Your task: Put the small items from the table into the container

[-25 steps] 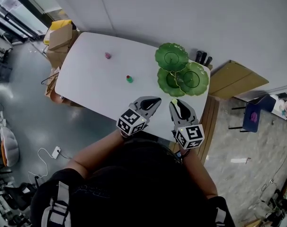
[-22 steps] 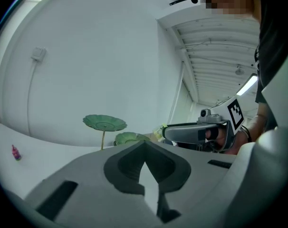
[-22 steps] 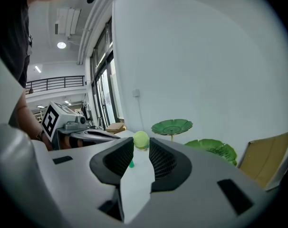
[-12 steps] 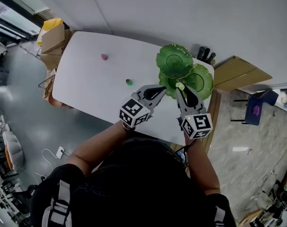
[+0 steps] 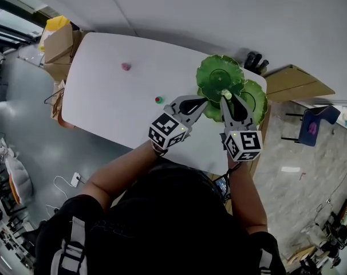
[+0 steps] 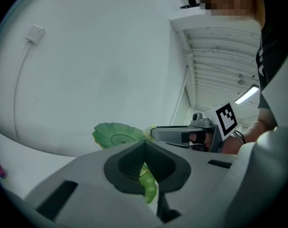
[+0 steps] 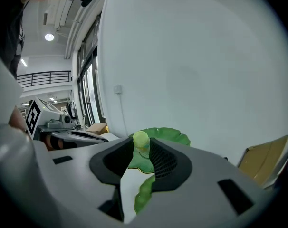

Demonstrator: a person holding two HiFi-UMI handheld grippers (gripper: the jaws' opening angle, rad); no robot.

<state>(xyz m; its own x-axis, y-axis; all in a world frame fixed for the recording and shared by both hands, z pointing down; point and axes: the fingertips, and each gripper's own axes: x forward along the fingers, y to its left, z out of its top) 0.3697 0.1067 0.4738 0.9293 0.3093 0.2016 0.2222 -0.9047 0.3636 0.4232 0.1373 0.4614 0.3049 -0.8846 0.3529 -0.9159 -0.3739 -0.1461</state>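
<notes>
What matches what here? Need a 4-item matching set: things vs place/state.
1. pink item
2. red-and-green item
3. yellow-green item
4. left hand-held gripper

A. shut, nothing between its jaws
B. clamped in the right hand-held gripper
C. on the table, close to the left hand-held gripper's tips
D. on the table, farthest from both grippers

Pairs: 1-D, 2-C, 3-B, 4-A

My right gripper [image 5: 228, 98] pinches a small pale-green item [image 7: 140, 139] above the green leaf-shaped tiered container [image 5: 218, 73]; a red-green item [image 5: 159, 99] lies on the counter [image 5: 105, 96] left of my left gripper [image 5: 202, 101]; a pink item [image 5: 126, 66] lies farther left.
</notes>
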